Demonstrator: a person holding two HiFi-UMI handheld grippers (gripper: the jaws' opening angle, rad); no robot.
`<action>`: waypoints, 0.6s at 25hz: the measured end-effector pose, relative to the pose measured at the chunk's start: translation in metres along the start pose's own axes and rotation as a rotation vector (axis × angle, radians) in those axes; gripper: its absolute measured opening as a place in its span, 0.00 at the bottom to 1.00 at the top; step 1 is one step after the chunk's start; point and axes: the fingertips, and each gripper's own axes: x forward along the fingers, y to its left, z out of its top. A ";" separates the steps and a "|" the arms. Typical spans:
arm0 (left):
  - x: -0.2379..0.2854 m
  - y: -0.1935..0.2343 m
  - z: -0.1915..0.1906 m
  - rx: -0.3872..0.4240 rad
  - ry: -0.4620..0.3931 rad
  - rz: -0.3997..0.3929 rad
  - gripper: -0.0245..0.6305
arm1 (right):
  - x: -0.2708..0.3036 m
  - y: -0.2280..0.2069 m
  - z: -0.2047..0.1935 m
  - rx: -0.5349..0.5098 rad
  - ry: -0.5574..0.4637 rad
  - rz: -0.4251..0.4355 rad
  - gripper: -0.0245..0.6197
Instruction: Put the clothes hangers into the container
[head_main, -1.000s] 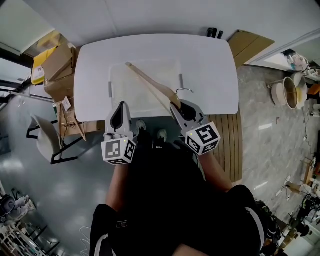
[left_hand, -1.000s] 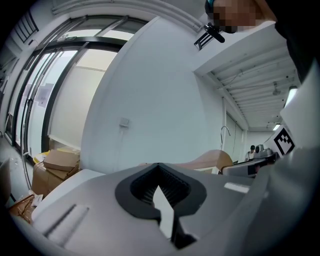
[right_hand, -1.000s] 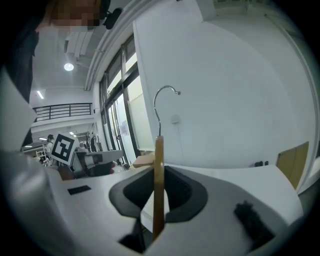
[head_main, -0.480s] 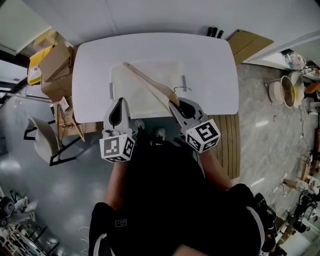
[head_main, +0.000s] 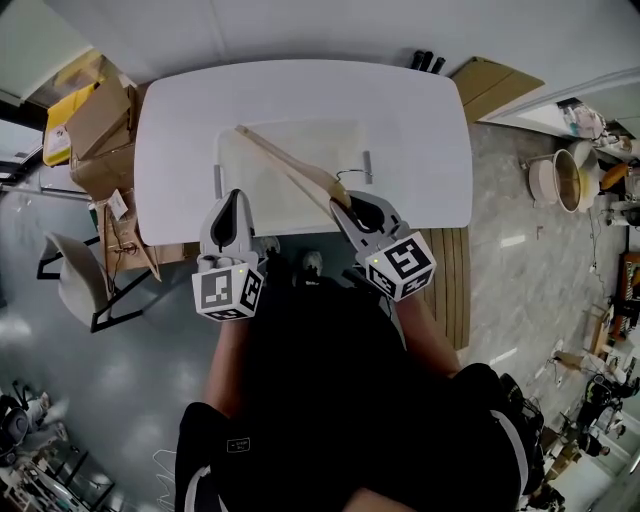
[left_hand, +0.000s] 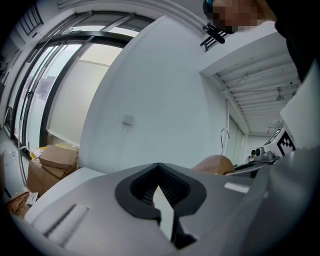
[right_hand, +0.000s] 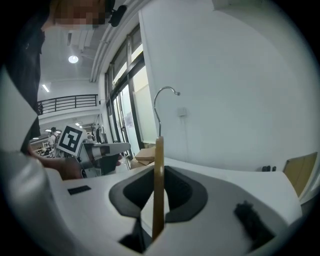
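Wooden clothes hanger (head_main: 288, 163), one item: pale brown, flat, with a thin metal hook (head_main: 350, 173). It is pinched at one end by the right gripper (head_main: 342, 205). In the right gripper view the hanger's narrow edge stands upright between the dark pads, both jaws closed against it, and the hook curves above. Its free arm runs diagonally over the container (head_main: 330, 140) towards the far left corner. Whether the wood touches the container cannot be told.

Container, one item: translucent, rectangular and shallow, with a grey handle on each short side. It stands at the middle of the table (head_main: 420, 120), its near side close to the table's near edge. The hook lies just beside the right-hand handle.

Left gripper (head_main: 233, 196), one item: jaws pressed together with nothing between them, as its own view shows. It is held at the near left corner of the container, apart from the hanger. In that view the hanger's brown shoulder and hook show off to the right.

Table, one item: white top with rounded corners, bearing only the container.

Surroundings: cardboard boxes (head_main: 95, 120) are stacked on the floor left of the table, and a pale chair (head_main: 75, 280) stands nearer on the same side. The person in dark clothing stands at the table's near edge with a gripper in each hand.
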 end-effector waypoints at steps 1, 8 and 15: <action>0.002 0.001 0.000 -0.001 0.000 0.002 0.04 | 0.002 0.000 0.000 -0.003 0.004 0.002 0.14; 0.010 0.012 0.000 -0.016 0.002 0.015 0.04 | 0.014 -0.003 -0.001 -0.009 0.028 0.017 0.14; 0.018 0.021 -0.002 -0.024 0.014 0.021 0.04 | 0.027 -0.006 -0.001 -0.022 0.051 0.032 0.14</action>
